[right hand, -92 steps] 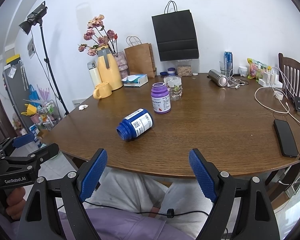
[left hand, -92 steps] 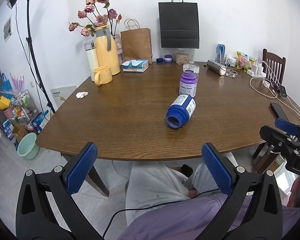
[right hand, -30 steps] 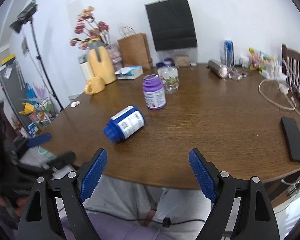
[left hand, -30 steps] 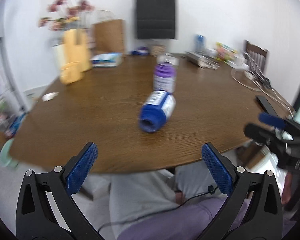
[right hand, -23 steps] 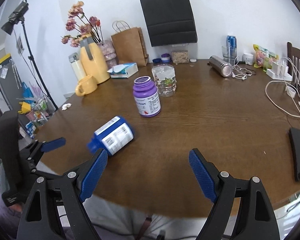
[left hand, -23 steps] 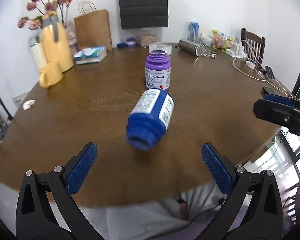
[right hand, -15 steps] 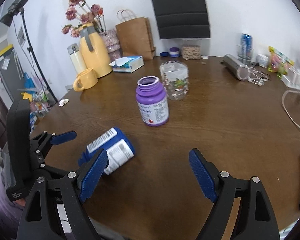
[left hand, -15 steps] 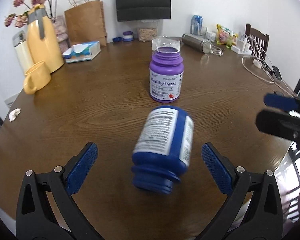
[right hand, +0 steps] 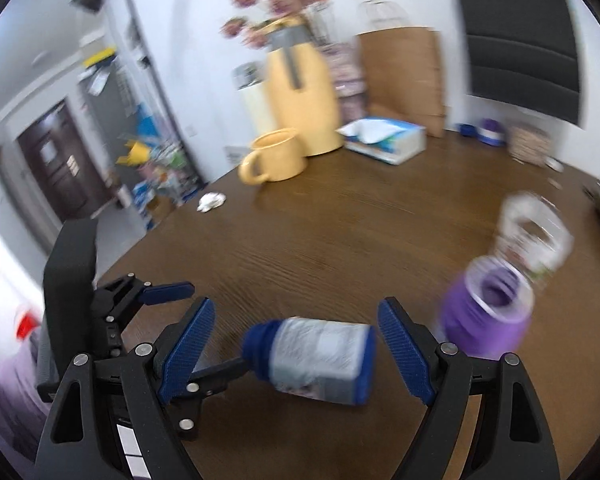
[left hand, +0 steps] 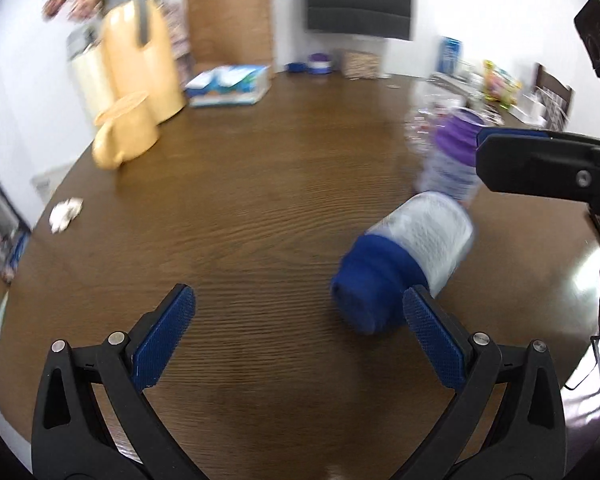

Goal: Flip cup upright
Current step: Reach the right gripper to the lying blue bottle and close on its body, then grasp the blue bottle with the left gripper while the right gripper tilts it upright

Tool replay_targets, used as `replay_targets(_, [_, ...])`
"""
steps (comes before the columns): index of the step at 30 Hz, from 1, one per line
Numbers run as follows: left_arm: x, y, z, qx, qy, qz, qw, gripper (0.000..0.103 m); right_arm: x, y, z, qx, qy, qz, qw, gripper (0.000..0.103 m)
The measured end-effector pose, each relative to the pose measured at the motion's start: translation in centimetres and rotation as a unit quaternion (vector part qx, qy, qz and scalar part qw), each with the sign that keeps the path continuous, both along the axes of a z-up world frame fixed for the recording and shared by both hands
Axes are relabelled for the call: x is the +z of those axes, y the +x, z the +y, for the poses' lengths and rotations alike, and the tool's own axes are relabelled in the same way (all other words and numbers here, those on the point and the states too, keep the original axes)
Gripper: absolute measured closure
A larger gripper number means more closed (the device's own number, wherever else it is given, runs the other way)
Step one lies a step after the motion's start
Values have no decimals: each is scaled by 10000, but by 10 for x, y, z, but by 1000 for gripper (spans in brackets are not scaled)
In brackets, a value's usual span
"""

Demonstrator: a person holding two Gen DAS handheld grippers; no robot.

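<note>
Both grippers are gaping wide, holding nothing: blue bottle (right hand: 316,360) is lying sideways between right gripper (right hand: 296,354) jaws, beside left gripper (left hand: 298,336) right jaw.

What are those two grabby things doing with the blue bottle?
A person is holding a grabber in each hand. The blue bottle is lying on its side on the brown table, and the right gripper has its open fingers on either side of it, not squeezing yet. The left gripper is open too, near the bottle's mouth end. A purple bottle stands upright close by. It looks like they are about to pick the blue one up and stand it upright.
</note>
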State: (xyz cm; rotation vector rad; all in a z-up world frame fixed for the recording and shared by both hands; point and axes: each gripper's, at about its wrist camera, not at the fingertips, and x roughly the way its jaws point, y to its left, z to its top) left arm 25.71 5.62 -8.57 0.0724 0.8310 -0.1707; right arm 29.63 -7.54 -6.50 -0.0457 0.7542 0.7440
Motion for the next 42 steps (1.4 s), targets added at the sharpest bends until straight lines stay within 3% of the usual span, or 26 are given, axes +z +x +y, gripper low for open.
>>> replay_targets(4, [-5, 8, 23, 1007, -271, 374, 9938, 0, -16, 22, 20, 215, -257, 198, 9992, 16])
replay_targets(6, [0, -4, 31, 1245, -816, 398, 9881, 1, -24, 33, 22, 214, -200, 353, 9989, 17])
replay_targets(10, [-5, -13, 14, 1067, -1594, 822, 9780, 7, -28, 51, 21, 98, -99, 388, 9991, 29])
replay_targets(12, [-10, -7, 2, 871, -1979, 994, 9713, 28, -27, 58, 18, -6, -11, 496, 9988, 33])
replay_targets(15, [-20, 10, -10, 913, -2151, 1145, 9655, 48, -25, 66, 15, -47, 79, 640, 9979, 36])
replay_targets(20, [-32, 28, 1, 1121, -2824, 1194, 9452, 50, -18, 86, 13, -213, 192, 730, 9969, 36])
replay_targets(22, [-30, 30, 2, 1170, -2868, 1083, 9446, 50, -23, 103, 19, -339, -15, 761, 9965, 36])
replay_targets(24, [-28, 33, 0, 1152, -2817, 944, 9479, 50, -34, 117, 21, -420, -3, 1075, 9933, 37])
replay_targets(26, [-28, 37, 0, 1152, -2876, 893, 9466, 50, -38, 117, 20, -424, 52, 1191, 9920, 54])
replay_targets(28, [-31, 40, 5, 1203, -3018, 847, 9420, 55, -40, 109, 20, -358, 61, 1234, 9917, 63])
replay_targets(30, [-36, 38, 13, 1269, -3185, 861, 9354, 64, -39, 97, 20, -355, -130, 1099, 9932, 64])
replay_targets(33, [-42, 32, 27, 1307, -3384, 935, 9272, 64, -36, 82, 20, -268, -220, 1022, 9942, 64])
replay_targets(40, [-38, 26, 51, 1905, -3300, 830, 9208, 65, -37, 56, 14, -88, 48, 1328, 9911, 64])
replay_targets(41, [-34, 27, 52, 1965, -3278, 783, 9208, 61, -37, 55, 12, -64, 132, 1389, 9902, 63])
replay_targets(42, [-31, 27, 52, 1916, -3313, 751, 9208, 52, -38, 55, 11, -52, 177, 1427, 9896, 63])
